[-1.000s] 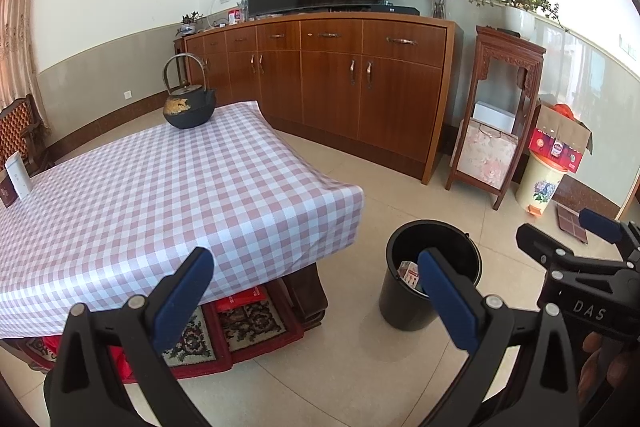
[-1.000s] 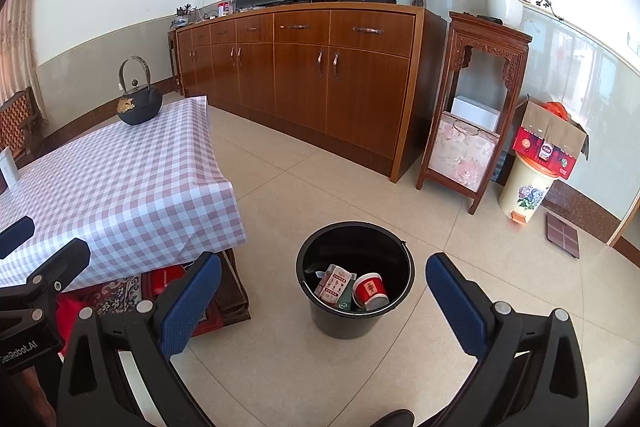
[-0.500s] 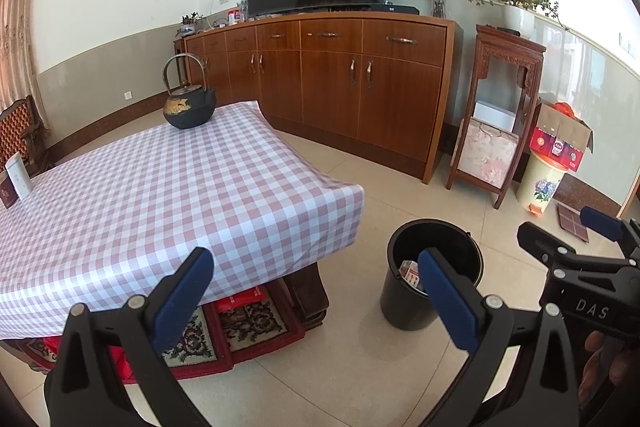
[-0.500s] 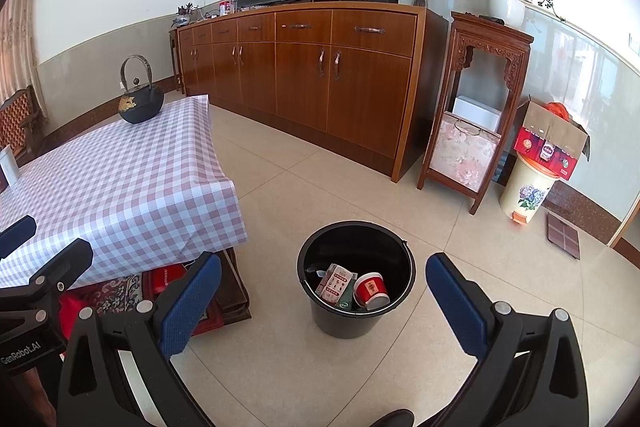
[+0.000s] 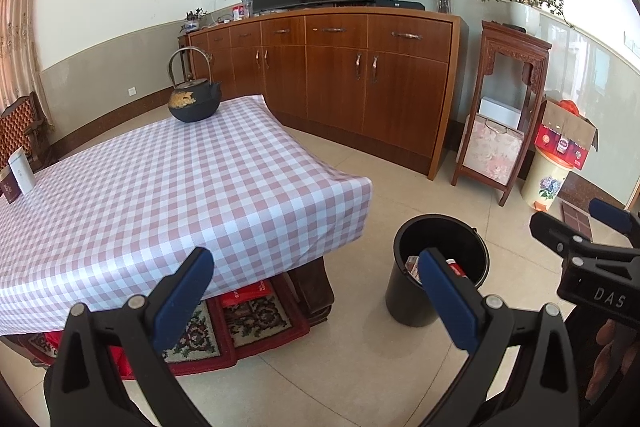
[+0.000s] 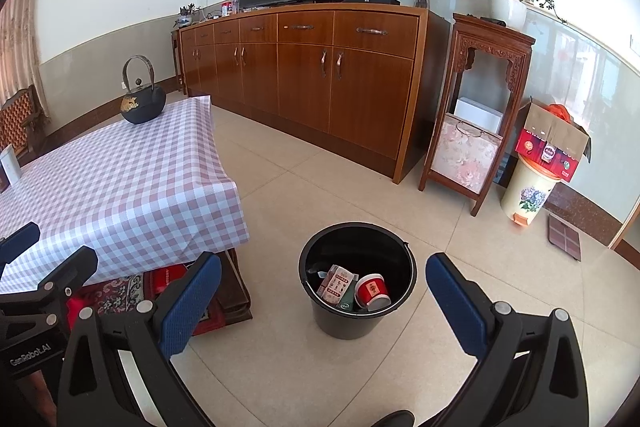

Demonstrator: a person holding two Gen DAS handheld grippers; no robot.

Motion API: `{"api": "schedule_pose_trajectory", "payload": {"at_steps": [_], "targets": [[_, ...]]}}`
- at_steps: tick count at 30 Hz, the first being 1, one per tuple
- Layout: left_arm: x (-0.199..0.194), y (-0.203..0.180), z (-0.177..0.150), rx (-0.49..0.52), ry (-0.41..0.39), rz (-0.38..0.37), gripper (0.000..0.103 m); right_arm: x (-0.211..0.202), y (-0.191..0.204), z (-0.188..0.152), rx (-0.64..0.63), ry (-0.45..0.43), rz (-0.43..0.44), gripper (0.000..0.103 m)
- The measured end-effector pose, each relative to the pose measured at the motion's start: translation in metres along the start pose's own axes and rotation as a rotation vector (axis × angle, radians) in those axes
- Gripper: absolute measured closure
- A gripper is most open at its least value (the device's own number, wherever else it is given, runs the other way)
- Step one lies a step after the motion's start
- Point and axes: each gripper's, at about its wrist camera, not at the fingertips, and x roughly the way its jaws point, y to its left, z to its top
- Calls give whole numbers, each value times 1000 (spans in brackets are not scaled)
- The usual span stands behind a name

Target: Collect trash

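A black bucket (image 6: 358,319) stands on the tiled floor right of the table; it also shows in the left wrist view (image 5: 404,303). Inside it lie a red paper cup (image 6: 373,291) and a small carton (image 6: 337,280). My right gripper (image 6: 320,303) is open and empty, held above the floor just in front of the bucket. My left gripper (image 5: 316,291) is open and empty, over the table's near corner, left of the bucket. The checked tablecloth (image 5: 160,187) bears no trash that I can see.
A black iron teapot (image 5: 194,101) stands at the table's far corner and a small card (image 5: 22,171) at its left edge. A long wooden sideboard (image 6: 312,75), a carved stand (image 6: 476,123), a floral bin (image 6: 528,195) and a cardboard box line the wall. Red rugs lie under the table.
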Motion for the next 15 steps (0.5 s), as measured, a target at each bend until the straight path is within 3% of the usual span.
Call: {"api": "schedule_pose_trajectory", "payload": {"at_steps": [15], "targets": [[8, 0, -8, -11, 42, -40, 1, 1, 2, 2, 0, 2, 0, 0]]}}
